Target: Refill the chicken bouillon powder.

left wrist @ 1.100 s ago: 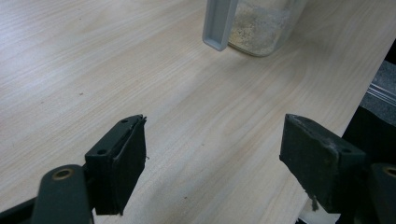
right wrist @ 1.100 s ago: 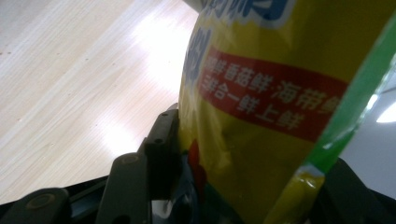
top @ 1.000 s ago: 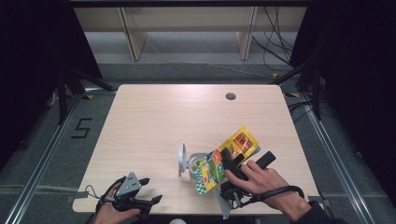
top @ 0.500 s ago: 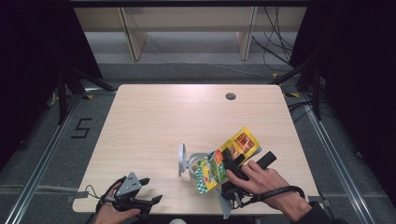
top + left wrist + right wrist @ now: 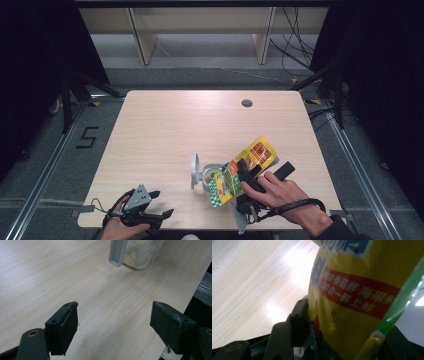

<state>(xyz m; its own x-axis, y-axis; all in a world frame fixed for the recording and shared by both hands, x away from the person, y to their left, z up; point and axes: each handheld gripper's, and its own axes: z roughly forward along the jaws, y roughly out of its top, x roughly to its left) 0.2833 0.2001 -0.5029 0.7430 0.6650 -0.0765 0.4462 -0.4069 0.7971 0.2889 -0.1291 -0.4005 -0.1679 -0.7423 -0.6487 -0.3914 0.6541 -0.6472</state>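
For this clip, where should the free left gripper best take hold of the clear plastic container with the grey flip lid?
Probably the clear plastic container's body below the grey flip lid, coming from the table's open left side. The lid stands open on that side, so the jaws should go under it. The yellow bag, held in the right gripper, leans over the right side. The left gripper is open with nothing between its jaws.

The high view looks forward and down over the whole table point(image 5: 165, 130). Both gripper views sit low, close above that same tabletop.

Even overhead light on the table point(image 5: 165, 130), dark surroundings; glare patches (gripper views soft).
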